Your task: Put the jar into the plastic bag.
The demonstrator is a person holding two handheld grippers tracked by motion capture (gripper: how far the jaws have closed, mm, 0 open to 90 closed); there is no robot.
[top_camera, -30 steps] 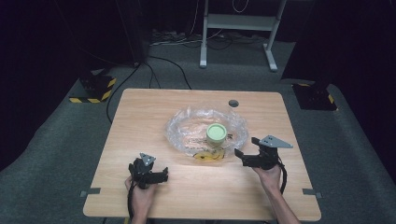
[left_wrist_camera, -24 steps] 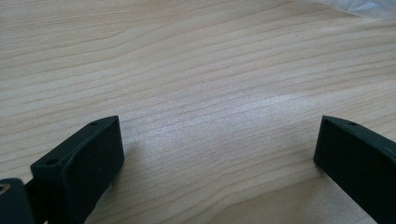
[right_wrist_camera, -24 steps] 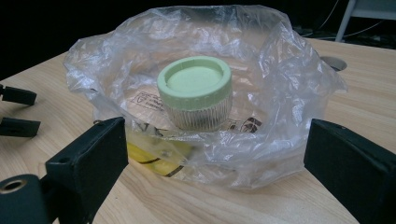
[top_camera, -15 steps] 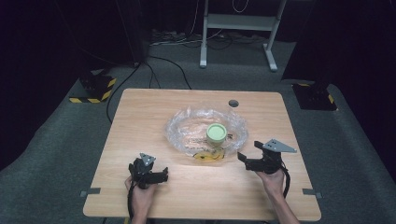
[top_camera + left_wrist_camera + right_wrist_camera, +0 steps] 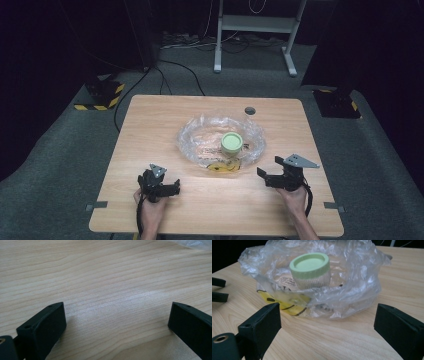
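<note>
- Both grippers spread, empty: left gripper (image 5: 161, 184) over bare table (image 5: 150, 125), right gripper (image 5: 327, 325) facing bag (image 5: 362, 285).
- Green-lidded jar (image 5: 310, 270) sits inside bag, mid-table.
- Risk, we judge: thin film slips or tears; jar tips w/ any tug.

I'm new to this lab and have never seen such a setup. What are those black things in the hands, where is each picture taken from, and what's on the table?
There is no robot here. A person holds a hand tool with two black jaws in each hand: the left gripper and the right gripper. The high view looks down from above the person's side of the wooden table. The other two pictures come from cameras riding on each gripper, looking out between its jaws. On the table lies a crumpled clear plastic bag, and within it stands a container with a green lid, beside something yellow I cannot identify. Both grippers have their jaws wide apart and hold nothing.
</note>
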